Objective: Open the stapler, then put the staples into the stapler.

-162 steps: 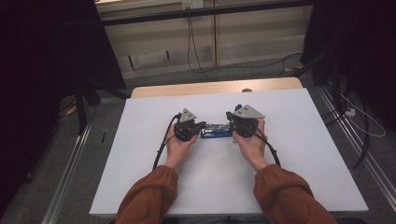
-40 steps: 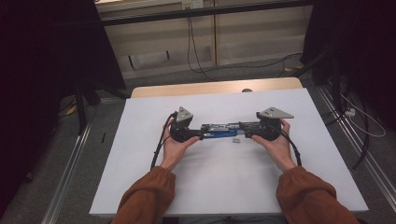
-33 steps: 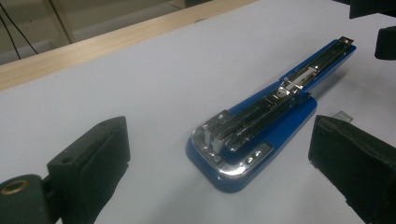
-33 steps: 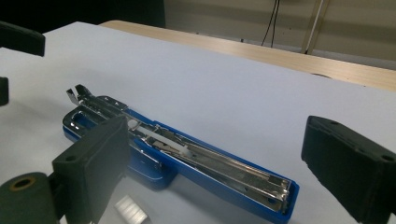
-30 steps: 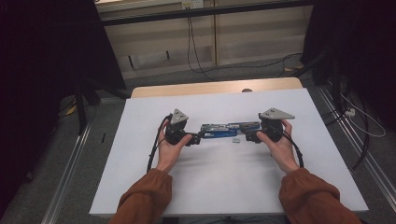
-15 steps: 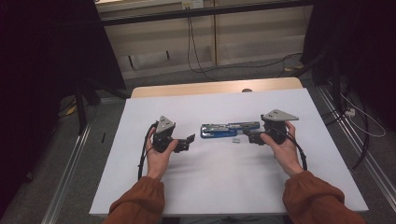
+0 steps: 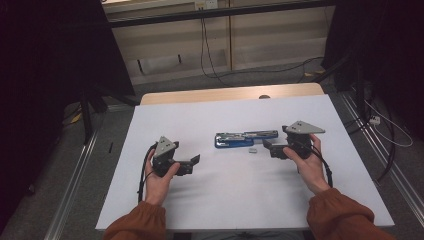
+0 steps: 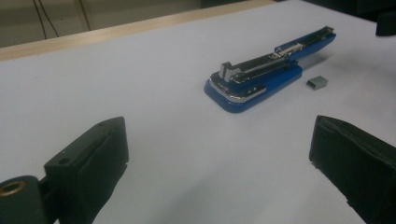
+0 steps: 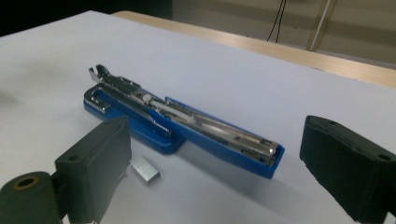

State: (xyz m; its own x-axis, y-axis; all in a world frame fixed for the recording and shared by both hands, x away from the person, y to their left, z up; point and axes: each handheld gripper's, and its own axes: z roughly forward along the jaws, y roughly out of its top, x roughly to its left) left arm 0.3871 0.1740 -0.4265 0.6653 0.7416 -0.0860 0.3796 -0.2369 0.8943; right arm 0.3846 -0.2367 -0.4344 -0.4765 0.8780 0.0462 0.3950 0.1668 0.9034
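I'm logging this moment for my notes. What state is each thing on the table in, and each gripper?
Stapler: swung fully open, lying flat on the white sheet, metal staple track showing, held by neither gripper.
Staple strip: loose on the sheet beside the stapler, apart from it.
Left gripper: open, holding nothing, away from the stapler.
Right gripper: open, holding nothing, near the stapler's end.

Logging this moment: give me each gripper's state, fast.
Left gripper: open, holding nothing.
Right gripper: open, holding nothing, beside the stapler.
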